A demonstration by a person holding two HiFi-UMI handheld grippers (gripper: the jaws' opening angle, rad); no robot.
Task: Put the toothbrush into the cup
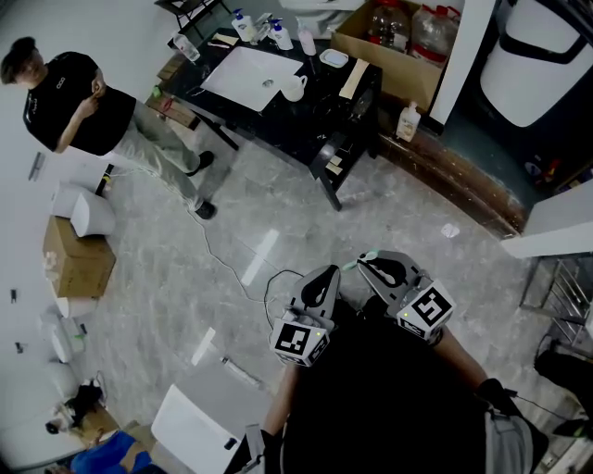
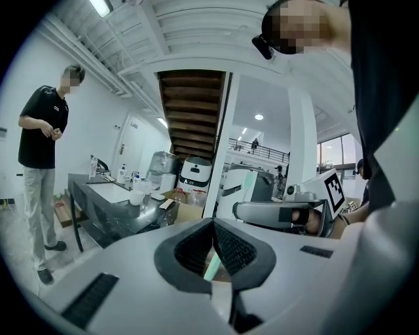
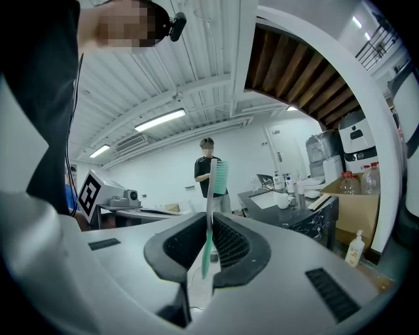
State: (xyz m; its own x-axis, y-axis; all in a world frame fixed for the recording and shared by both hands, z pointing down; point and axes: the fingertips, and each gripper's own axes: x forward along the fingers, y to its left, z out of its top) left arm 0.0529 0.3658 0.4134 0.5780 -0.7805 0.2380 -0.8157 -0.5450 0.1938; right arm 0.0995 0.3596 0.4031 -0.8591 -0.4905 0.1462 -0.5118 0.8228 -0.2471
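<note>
In the right claw [image 3: 209, 229], the toothbrush [image 3: 211, 196] stands pinched upright, bristles up.

Floor [image 1: 306, 222] stretches open toward the cluttered counter [image 1: 320, 97].

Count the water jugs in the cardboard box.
2. Both stand in the cardboard box past the black counter: one water jug nearer the counter, the other beside it. The box may hide more.

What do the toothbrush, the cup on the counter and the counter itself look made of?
Toothbrush: probably plastic; smooth white-to-green handle, teal bristles.
Cup: plain white with a handle; ceramic or plastic, too small to tell.
Counter: dark polished stone look, with pale veining and reflections.
</note>
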